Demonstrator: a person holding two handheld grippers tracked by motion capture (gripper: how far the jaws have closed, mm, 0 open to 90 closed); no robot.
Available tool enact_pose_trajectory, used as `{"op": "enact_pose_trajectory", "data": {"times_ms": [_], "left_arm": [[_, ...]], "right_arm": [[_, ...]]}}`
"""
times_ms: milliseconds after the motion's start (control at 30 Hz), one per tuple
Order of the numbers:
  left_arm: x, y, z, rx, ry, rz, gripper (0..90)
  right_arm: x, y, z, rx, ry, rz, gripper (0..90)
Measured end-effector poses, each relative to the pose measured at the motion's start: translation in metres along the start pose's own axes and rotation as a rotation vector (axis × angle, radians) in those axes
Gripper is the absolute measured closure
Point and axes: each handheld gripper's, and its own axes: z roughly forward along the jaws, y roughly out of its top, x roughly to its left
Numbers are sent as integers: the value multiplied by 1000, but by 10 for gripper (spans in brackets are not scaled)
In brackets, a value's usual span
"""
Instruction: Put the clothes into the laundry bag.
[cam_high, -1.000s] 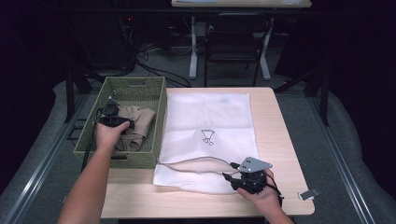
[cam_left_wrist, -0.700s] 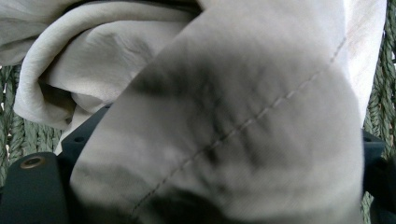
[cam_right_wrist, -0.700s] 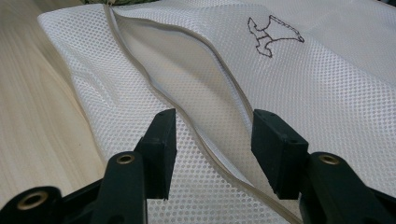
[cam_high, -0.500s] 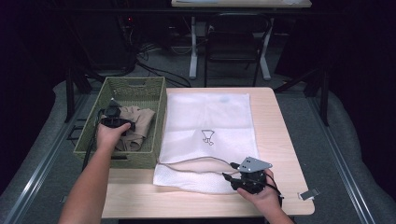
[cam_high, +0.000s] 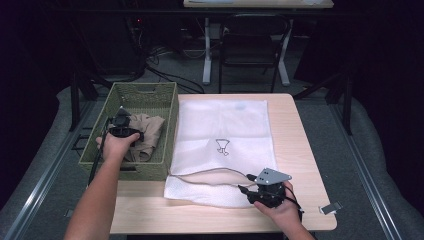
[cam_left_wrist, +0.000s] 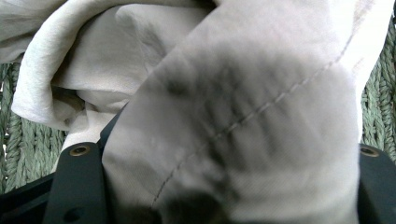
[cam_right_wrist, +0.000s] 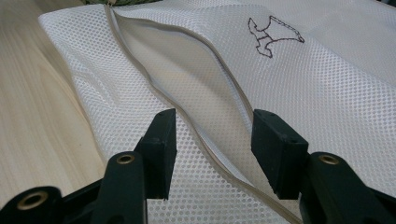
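Beige garment (cam_high: 145, 135) lies crumpled inside the green woven basket (cam_high: 165, 107), which stands just left of the white mesh laundry bag (cam_high: 225, 125) on the wooden table (cam_high: 300, 145). Judged from its folds and stitched seam, the cloth is thin, light and limp: it will not hold a shape, will drape and trail when lifted, and is not fragile.

Left gripper (cam_high: 122, 131) is down in the basket, on the garment. In the left gripper view a thick fold of the cloth (cam_left_wrist: 243, 140) fills the space between the jaws, and the jaws have just been closing on it. Whether the pads already press the cloth firmly cannot be told; the fold lies over them. A bunched fold of several layers, such as this one, is the sound place to take hold: a single layer or a loose edge would likely slip out or leave most of the garment dragging over the basket rim.

Right gripper (cam_high: 260, 195) rests at the near edge of the laundry bag, well apart from the basket. In the right gripper view its jaws stand released, one on each side of the bag's zipper edge (cam_right_wrist: 205, 135), with the mesh lying slack beneath and nothing pinched. The zipper opening (cam_right_wrist: 187, 79) gapes slightly. The mesh is equally soft and slick-looking; its taped zipper edge is the firmest part to grip.
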Motion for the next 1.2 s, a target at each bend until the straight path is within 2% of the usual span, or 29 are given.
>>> {"op": "enact_pose_trajectory", "data": {"times_ms": [367, 967, 1200], "left_arm": [[2, 1, 1, -1, -11, -8, 336], [2, 3, -2, 0, -19, -23, 480], [1, 4, -5, -5, -15, -17, 550]], "right_arm": [[0, 0, 0, 1, 1, -3, 507], [0, 0, 0, -1, -1, 0, 507], [-1, 0, 0, -1, -1, 0, 506]]}}
